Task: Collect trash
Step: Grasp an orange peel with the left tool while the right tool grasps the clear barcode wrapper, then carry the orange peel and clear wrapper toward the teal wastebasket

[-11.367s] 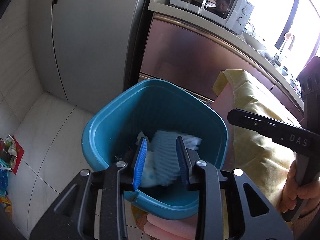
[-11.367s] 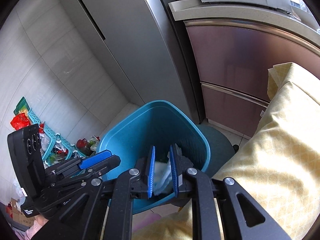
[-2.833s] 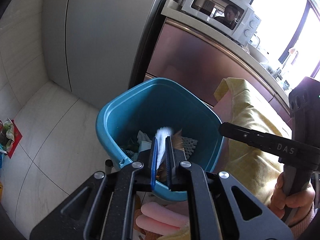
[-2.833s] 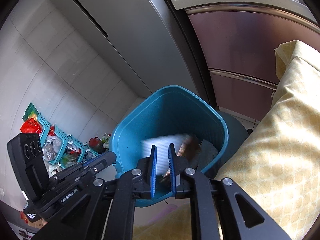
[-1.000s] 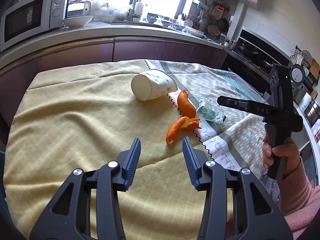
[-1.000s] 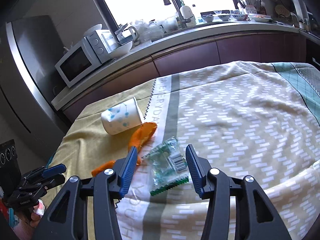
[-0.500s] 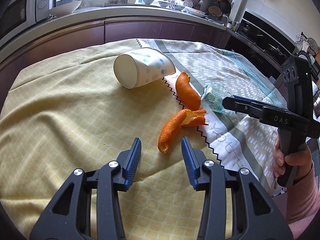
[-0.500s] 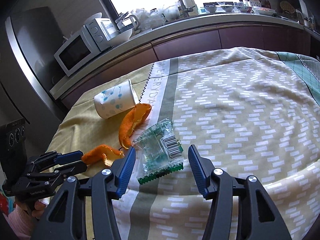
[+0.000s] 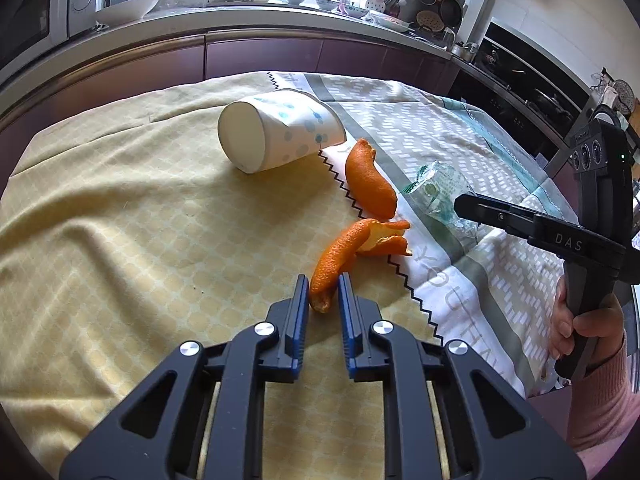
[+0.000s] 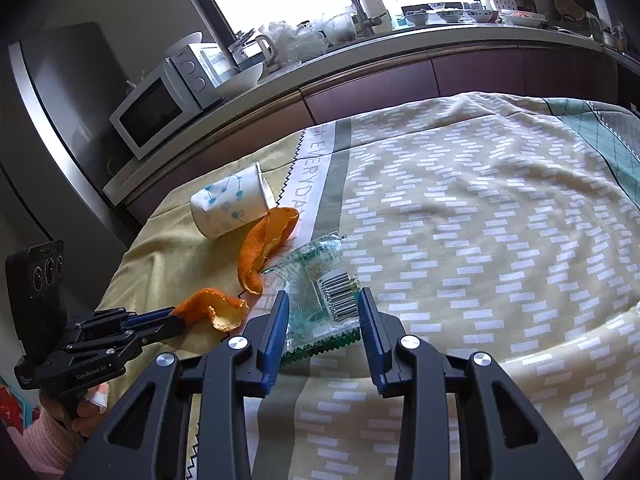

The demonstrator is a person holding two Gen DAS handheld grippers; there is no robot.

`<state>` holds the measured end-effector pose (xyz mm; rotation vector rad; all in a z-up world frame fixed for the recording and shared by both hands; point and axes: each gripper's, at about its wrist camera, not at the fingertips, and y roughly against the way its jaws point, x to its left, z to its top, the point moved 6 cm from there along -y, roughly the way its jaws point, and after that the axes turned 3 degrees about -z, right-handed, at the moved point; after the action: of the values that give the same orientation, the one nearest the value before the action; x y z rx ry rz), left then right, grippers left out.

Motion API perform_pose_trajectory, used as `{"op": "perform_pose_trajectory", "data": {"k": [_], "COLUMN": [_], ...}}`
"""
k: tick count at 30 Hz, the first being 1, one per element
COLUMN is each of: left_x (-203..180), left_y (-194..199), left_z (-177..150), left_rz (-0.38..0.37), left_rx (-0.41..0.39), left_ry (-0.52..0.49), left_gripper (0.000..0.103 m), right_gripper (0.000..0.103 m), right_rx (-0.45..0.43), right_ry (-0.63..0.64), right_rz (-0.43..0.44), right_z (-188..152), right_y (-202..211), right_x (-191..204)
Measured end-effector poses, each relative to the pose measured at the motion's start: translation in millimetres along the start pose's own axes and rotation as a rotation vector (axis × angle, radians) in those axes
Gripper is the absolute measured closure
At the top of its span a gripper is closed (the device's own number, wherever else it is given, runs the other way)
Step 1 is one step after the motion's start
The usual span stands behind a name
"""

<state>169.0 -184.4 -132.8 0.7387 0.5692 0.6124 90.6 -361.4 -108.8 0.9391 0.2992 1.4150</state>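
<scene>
Trash lies on a table with a yellow cloth (image 9: 120, 216). My left gripper (image 9: 323, 296) has its jaws closed in on the near tip of a curled orange peel (image 9: 344, 252), also seen in the right wrist view (image 10: 212, 308). A second orange peel (image 9: 368, 184) (image 10: 264, 244) lies beyond it. A white paper cup with blue dots (image 9: 276, 136) (image 10: 228, 208) lies on its side. My right gripper (image 10: 323, 312) is open, its fingers on either side of a clear green plastic wrapper (image 10: 320, 292) (image 9: 436, 192) with a barcode.
A patterned cloth with white dashes (image 10: 480, 220) covers the right of the table. Behind runs a kitchen counter (image 10: 360, 52) with a microwave (image 10: 160, 108), bowls and bottles. A fridge (image 10: 52, 92) stands at the left.
Both grippers left the blue bin and came to the table. In the last half second my left gripper moved onto the near peel and closed in; my right gripper lowered around the wrapper.
</scene>
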Motion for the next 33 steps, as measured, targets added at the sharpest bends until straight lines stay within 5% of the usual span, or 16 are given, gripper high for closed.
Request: {"op": "perform_pose_trajectory", "data": {"k": [17,33], "left_x": [-3.0,31.0], "left_y": [10.9,80.0], "left_z": [-3.6,-22.8], "left_rz": [0.012,0.061], "left_rx": [-0.03,-0.131], "left_ry": [0.014,0.103], "left_gripper": [0.09,0.092], "right_gripper": [0.069,0.069], "right_rx": [-0.053,-0.038], "right_ry": [0.038,0.099], "right_rz": [0.052,0.145], "right_z": [11.3,6.5], "right_y": [15.9,7.0], "right_x": [27.4,76.1]}}
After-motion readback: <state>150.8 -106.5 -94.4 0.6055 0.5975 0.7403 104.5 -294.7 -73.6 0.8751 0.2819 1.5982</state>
